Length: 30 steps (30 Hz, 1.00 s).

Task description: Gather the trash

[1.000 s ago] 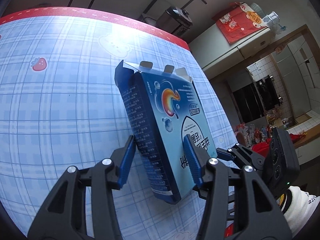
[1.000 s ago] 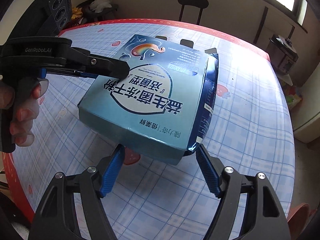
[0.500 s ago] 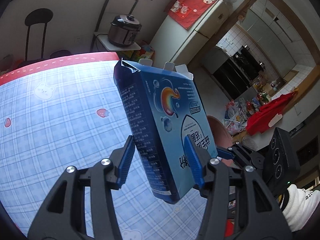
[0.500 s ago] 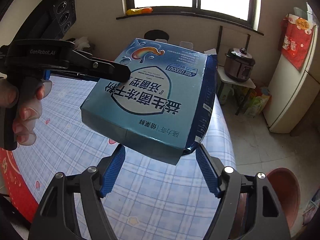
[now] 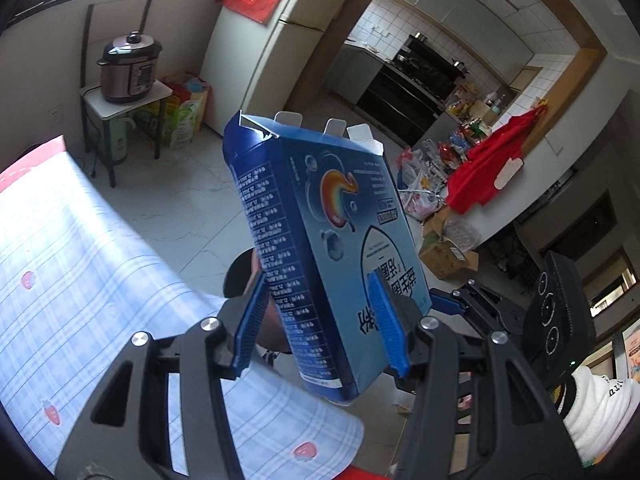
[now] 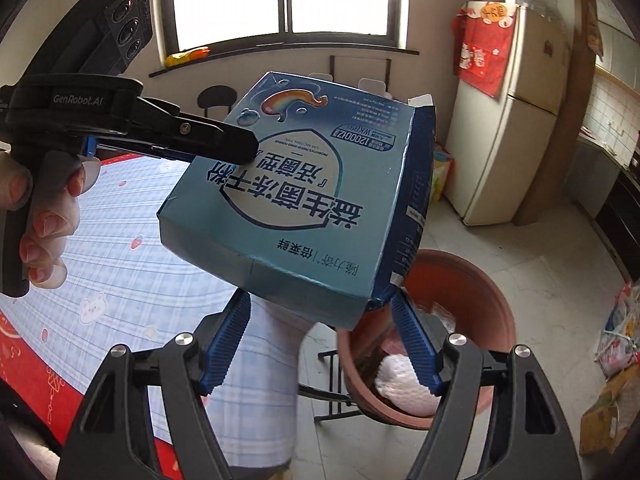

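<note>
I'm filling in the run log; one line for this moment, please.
step: carrying to bin | blue box: held by left gripper and right gripper | brown tub: below

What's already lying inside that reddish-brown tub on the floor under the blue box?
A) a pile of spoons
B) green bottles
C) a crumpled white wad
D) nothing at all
C: in the right wrist view the tub sits on the floor beyond the table's edge, and a crumpled white wad lies in its bottom, partly hidden by the right tongs under the box.
</note>
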Each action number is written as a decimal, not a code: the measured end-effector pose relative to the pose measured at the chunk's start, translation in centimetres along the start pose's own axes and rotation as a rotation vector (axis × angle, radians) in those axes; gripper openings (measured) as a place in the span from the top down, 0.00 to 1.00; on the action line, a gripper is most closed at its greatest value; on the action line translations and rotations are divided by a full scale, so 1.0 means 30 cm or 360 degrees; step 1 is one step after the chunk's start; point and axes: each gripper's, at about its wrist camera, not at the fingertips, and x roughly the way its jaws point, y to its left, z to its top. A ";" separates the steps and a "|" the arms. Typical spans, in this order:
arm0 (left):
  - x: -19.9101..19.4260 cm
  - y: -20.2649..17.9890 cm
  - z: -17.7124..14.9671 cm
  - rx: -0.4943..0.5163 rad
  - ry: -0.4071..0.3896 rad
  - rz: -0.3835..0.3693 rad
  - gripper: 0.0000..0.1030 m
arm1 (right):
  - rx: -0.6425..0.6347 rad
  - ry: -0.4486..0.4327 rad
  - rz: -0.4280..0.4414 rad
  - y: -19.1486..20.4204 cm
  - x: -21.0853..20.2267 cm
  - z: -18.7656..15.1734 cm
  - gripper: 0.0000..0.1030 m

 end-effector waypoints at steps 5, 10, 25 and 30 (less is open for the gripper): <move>0.114 -0.123 0.067 0.0068 -0.0041 0.0099 0.32 | 0.0058 0.0013 -0.0254 -0.189 -0.005 -0.041 0.08; 0.075 -0.114 0.073 0.0006 -0.0124 0.0258 0.16 | 0.0199 0.0078 -0.0313 -0.304 0.002 -0.095 0.05; -0.384 -0.098 -0.030 0.0097 -0.0365 0.0652 0.05 | 0.0483 -0.0086 -0.0522 -0.186 -0.339 -0.021 0.05; -0.593 -0.084 -0.088 0.0134 -0.0480 0.0729 0.05 | 0.0585 -0.0220 -0.0565 -0.042 -0.503 0.042 0.05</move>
